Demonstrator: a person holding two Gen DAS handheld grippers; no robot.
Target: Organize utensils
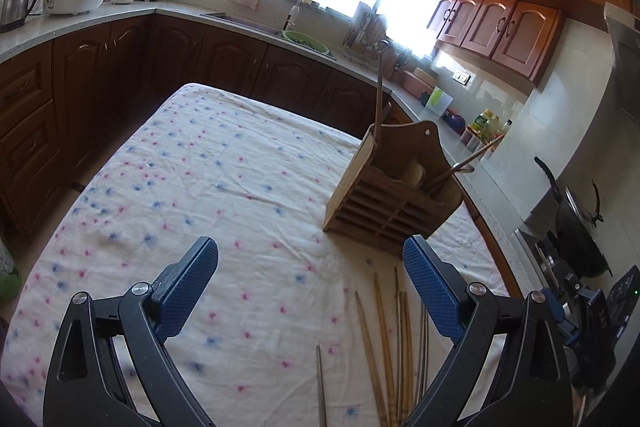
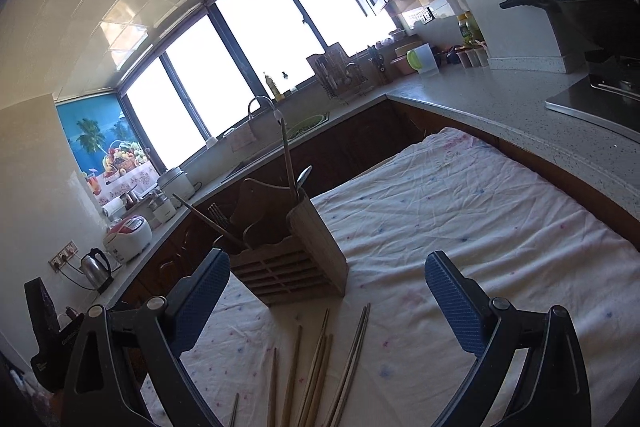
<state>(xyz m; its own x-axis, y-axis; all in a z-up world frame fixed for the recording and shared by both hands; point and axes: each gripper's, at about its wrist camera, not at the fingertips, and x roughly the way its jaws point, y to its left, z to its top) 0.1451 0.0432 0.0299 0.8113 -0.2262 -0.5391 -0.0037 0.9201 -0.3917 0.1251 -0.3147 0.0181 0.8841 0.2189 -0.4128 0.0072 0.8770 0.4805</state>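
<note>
Both black grippers with blue pads, left gripper [image 1: 310,257] and right gripper [image 2: 326,271], spread wide and empty, loose thin wooden chopsticks [image 1: 384,347] on floral-clothed tabletop [image 1: 200,187], slatted brown wooden utensil holder [image 1: 390,195] upright beyond

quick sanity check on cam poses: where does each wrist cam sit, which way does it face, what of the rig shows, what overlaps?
Left wrist: on the left gripper, looking forward and down over the table; wooden utensil holder ahead right, chopsticks lower right; both blue fingers spread, empty.
Right wrist: on the right gripper, holder ahead left, chopsticks below; its fingers spread, empty.
Shared: holder, chopsticks, floral tablecloth, windows.
</note>
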